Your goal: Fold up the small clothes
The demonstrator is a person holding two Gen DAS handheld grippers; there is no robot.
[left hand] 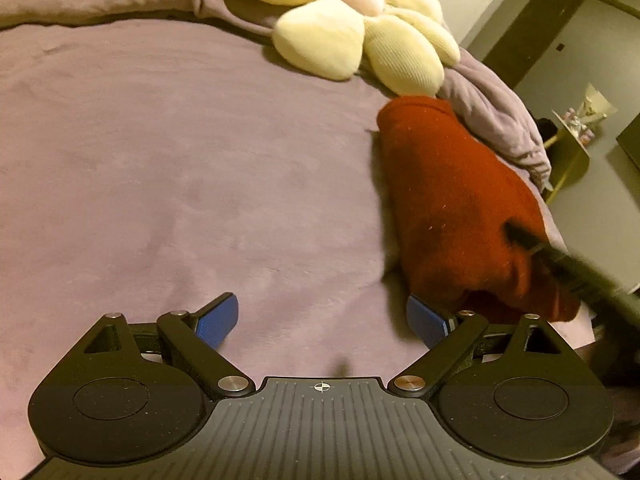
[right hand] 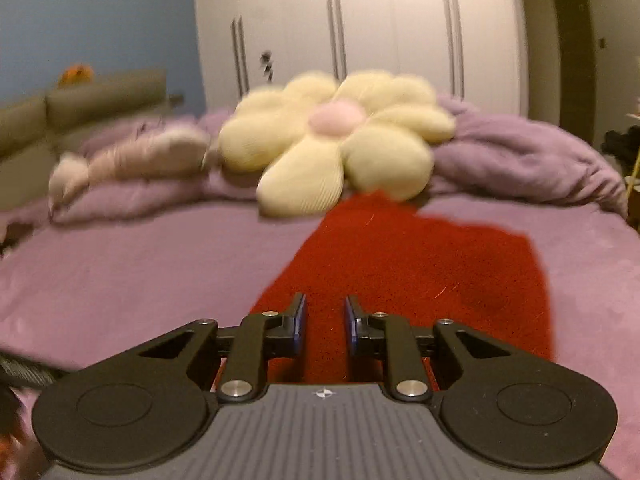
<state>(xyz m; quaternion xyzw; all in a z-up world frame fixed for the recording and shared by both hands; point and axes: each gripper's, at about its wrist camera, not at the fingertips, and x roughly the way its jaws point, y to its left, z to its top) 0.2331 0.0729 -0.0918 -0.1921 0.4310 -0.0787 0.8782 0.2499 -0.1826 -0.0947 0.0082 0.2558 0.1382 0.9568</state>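
Only the right wrist view shows the wardrobe (right hand: 360,32). The red garment (left hand: 460,200) lies right of the wide, empty left gripper (left hand: 322,320). The right gripper (right hand: 326,320) stands narrow over it, grip unclear

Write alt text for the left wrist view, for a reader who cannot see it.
A folded dark red fleece garment lies on a lilac plush bedspread, ahead and to the right of the open left gripper, whose blue pads hold nothing. The blurred black tip of the right gripper is over the garment's near end. A cream flower-shaped cushion sits behind it.
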